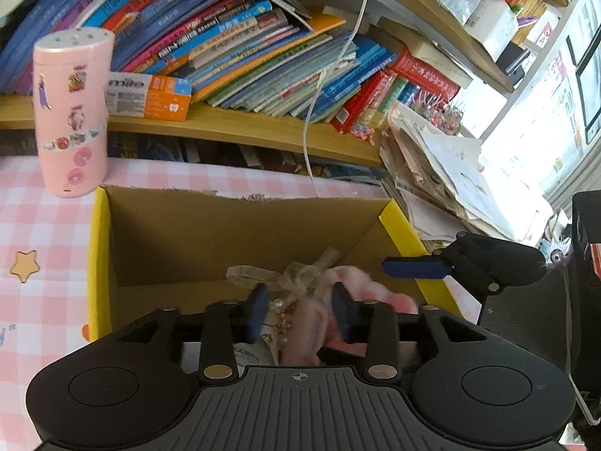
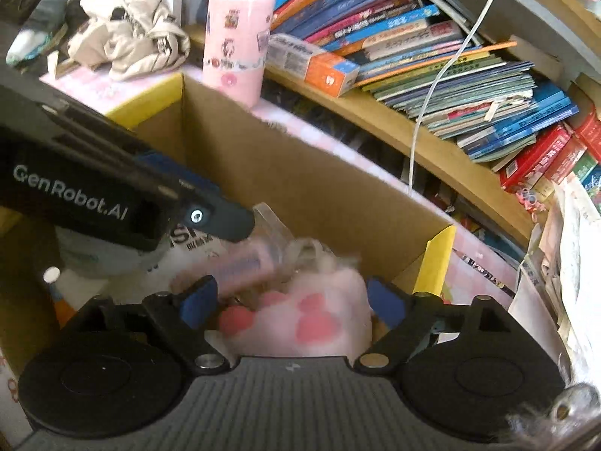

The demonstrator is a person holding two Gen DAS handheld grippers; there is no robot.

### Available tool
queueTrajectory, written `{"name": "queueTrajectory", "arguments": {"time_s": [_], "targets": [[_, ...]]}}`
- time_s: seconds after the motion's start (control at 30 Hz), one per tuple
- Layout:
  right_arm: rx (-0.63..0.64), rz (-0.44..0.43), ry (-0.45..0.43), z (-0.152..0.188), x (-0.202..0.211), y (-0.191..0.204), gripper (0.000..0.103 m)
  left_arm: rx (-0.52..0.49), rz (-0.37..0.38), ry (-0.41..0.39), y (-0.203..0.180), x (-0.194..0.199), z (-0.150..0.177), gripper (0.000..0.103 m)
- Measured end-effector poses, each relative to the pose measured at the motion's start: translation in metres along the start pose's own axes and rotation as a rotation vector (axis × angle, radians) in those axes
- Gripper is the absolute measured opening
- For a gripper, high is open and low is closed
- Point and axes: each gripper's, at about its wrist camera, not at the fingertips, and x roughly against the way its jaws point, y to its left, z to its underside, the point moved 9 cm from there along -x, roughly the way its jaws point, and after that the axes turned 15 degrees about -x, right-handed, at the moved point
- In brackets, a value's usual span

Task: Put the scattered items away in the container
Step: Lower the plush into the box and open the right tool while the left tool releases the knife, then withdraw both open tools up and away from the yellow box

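Fluffy paw toy (image 2: 319, 319) in cardboard box (image 2: 300, 173), between released right hand-held gripper (image 2: 293, 302) pads

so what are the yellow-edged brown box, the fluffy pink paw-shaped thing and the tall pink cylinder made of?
Yellow-edged brown box: corrugated cardboard, matte; its back rim is torn and ragged.
Fluffy pink paw-shaped thing: plush fabric, it seems; fuzzy outline, darker pink pads.
Tall pink cylinder: likely plastic, though coated card is possible; smooth satin wall covered in stickers.

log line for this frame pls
left gripper: open, pink beaded bow piece between jaws | right gripper: open over fluffy pink paw-print plush | both above brown cardboard box
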Motion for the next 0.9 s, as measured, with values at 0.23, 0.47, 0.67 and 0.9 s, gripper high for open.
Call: {"name": "queueTrajectory", "arguments": {"time_s": [0.23, 0.47, 0.67, 0.9], "targets": [[-0.029, -0.006, -0.069, 0.0, 0.03, 0.006, 0.088, -0.084, -0.098, -0.052, -0.013, 0.035, -0.005, 0.071], [-0.09, -0.003, -0.188, 0.007, 0.078, 0.011, 0.091, -0.149, -0.187, -0.146, -0.035, 0.083, -0.007, 0.082], [-0.155, -0.002, -0.267, 0.023, 0.116, 0.015, 0.092, -0.133, -0.237, -0.188, -0.05, 0.116, 0.01, 0.085], [-0.219, 0.004, -0.305, 0.06, 0.147, 0.024, 0.095, -0.103, -0.276, -0.183, -0.067, 0.138, 0.049, 0.086]]}}
